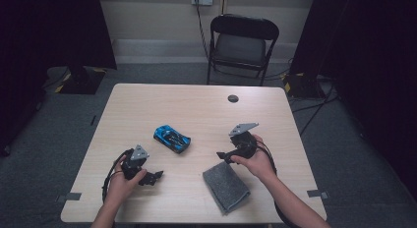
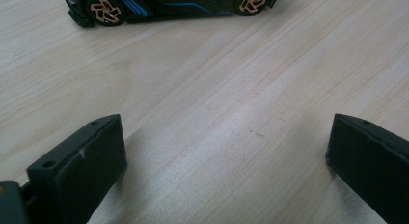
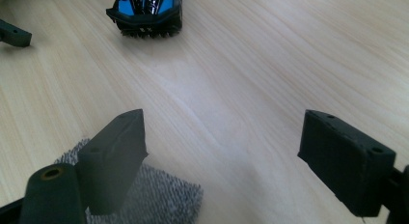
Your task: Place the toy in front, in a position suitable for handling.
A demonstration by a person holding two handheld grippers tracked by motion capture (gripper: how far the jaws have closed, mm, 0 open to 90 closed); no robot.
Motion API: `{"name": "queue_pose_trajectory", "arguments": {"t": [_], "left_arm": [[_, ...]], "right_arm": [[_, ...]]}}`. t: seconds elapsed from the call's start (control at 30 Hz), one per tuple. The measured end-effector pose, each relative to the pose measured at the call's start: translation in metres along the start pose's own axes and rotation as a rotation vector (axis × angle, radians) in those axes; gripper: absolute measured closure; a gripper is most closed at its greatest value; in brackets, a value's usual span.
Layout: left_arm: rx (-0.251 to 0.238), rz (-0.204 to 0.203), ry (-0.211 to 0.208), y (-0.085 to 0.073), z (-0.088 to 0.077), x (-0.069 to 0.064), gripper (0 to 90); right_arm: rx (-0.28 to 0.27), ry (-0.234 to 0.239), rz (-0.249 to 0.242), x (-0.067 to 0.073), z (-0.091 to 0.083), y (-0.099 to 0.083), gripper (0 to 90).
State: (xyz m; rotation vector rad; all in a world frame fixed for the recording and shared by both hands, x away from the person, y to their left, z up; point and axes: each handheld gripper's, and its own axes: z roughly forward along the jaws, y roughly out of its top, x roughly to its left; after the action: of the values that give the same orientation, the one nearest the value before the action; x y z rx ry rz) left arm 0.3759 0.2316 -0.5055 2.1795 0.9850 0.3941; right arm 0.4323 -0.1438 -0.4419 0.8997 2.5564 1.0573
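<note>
Toy car [image 1: 172,138] btwn both grippers, grey cloth [image 1: 226,185] nearby.

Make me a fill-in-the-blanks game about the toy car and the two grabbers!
1. The toy car is black and ____.
2. The grey cloth lies folded on the ____, near the right gripper.
3. The jaws of the left gripper are ____, with nothing between them.
4. Behind the table stands a black folding ____.

Missing words: blue; table; open; chair
</note>
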Motion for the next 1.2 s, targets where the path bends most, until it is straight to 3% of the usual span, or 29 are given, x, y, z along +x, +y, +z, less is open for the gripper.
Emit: {"name": "queue_pose_trajectory", "arguments": {"t": [0.63, 0.8, 0.93, 1.2], "left_arm": [[0.000, 0.000, -0.001, 0.000, 0.000, 0.000, 0.0], [0.000, -0.003, -0.001, 0.000, 0.000, 0.000, 0.0], [-0.001, -0.003, -0.002, 0.000, 0.000, 0.000, 0.0], [-0.001, -0.003, -0.002, 0.000, 0.000, 0.000, 0.0]], "right_arm": [[0.006, 0.054, -0.041, 0.017, 0.033, 0.039, 15.0], [0.008, 0.074, -0.041, 0.023, 0.042, 0.047, 15.0], [-0.014, 0.107, -0.001, 0.027, 0.053, 0.055, 15.2], [-0.010, 0.112, -0.013, 0.041, 0.073, 0.069, 15.2]]}}
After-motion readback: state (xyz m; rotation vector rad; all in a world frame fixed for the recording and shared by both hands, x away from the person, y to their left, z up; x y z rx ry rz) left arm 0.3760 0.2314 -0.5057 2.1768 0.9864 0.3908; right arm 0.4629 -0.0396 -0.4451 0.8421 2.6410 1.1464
